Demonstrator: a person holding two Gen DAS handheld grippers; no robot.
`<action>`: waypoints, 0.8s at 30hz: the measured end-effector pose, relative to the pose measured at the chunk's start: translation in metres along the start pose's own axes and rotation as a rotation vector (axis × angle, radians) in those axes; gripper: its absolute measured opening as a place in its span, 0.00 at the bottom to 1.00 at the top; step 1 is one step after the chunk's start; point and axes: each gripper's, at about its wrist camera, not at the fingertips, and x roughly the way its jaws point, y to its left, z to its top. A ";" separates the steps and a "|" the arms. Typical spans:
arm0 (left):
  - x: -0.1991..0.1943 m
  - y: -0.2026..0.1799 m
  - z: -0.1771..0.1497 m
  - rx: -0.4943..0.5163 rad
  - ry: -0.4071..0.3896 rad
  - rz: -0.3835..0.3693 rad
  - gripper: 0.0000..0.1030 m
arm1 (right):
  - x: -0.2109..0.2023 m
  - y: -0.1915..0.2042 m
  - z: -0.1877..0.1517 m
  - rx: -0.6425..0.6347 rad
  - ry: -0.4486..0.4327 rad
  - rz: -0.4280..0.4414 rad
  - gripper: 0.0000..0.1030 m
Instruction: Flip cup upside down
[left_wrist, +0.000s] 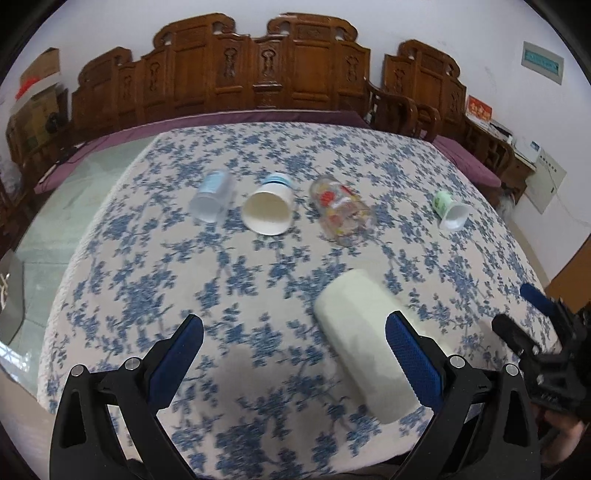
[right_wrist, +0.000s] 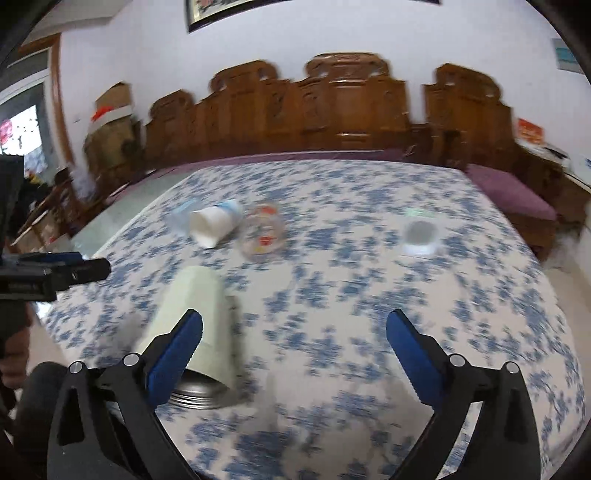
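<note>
I see soft, even daylight and faint shadows. Fisheye bending darkens my corners. My right wrist view is heavily motion-blurred; the left only slightly.

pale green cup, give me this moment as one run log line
pale green cup: on its side, near table edge | left gripper: open, empty | right gripper: open, empty | four other cups: lying down | flip: not started

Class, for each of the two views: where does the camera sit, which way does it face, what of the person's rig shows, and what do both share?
Left wrist: on the left gripper, facing across the floral table; open jaws, right gripper at right.
Right wrist: on the right gripper, same direction; open jaws, left gripper at left.
Shared: pale green cup lying on its side, paper cup, wooden bench.
</note>
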 end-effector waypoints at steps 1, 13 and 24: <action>0.003 -0.004 0.002 -0.001 0.009 -0.006 0.92 | 0.000 -0.005 -0.003 0.004 -0.002 -0.013 0.97; 0.062 -0.039 0.021 -0.074 0.178 -0.040 0.92 | 0.013 -0.045 -0.020 0.089 0.011 0.003 0.97; 0.105 -0.031 0.016 -0.231 0.358 -0.095 0.86 | 0.021 -0.051 -0.025 0.157 0.032 0.076 0.97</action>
